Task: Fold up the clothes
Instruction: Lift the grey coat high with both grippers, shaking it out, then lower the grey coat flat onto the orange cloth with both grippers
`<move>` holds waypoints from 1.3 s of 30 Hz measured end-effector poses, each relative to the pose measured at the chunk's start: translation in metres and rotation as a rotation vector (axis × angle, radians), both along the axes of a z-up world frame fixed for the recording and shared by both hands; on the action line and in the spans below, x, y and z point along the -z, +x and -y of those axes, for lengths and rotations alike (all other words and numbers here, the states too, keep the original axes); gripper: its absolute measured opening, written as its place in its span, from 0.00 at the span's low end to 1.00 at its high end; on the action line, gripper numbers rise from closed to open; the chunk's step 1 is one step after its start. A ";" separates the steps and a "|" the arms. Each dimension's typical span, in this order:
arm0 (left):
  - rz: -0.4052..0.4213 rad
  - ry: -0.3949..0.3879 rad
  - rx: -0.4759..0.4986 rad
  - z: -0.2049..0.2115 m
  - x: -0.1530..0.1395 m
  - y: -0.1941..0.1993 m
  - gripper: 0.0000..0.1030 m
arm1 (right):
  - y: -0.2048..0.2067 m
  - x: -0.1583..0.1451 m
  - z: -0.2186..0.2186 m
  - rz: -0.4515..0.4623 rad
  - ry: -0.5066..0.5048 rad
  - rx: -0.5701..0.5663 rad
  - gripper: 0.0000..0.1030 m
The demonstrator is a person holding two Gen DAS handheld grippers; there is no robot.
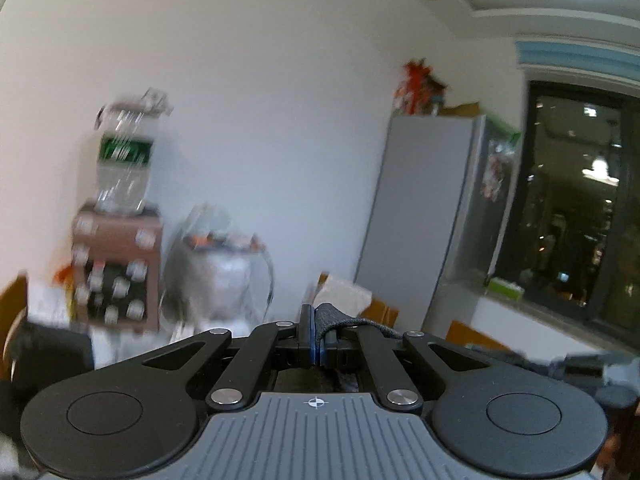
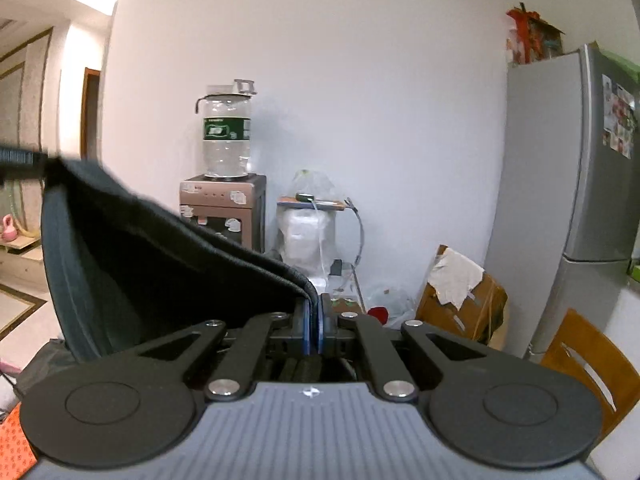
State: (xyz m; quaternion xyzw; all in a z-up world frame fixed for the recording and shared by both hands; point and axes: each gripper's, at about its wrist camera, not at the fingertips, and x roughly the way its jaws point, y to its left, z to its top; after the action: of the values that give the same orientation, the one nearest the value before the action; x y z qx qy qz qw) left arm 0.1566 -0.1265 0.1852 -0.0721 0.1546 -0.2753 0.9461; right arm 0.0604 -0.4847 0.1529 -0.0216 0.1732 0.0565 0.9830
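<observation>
No worktop is seen in either view; only the floor at far left is visible. A water dispenser, a fridge and a cardboard box are stood at the wall; their bases are hidden.

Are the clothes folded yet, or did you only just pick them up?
Only picked up. The right claw is shut on one edge of the dark garment, and the left claw pinches dark cloth too. It hangs stretched in the air between them. No fold shows yet, so all the folding and laying down is left.
</observation>
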 end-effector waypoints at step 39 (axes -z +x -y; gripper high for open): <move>-0.418 0.245 -0.278 -0.172 0.264 -0.153 0.43 | -0.085 0.198 -0.142 -0.472 -0.042 -0.329 0.45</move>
State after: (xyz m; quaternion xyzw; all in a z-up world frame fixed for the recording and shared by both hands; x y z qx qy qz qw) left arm 0.0036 0.0456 -0.0790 -0.0330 0.3670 -0.1011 0.9241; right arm -0.0250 -0.3427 -0.0448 -0.0562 0.3924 0.2150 0.8926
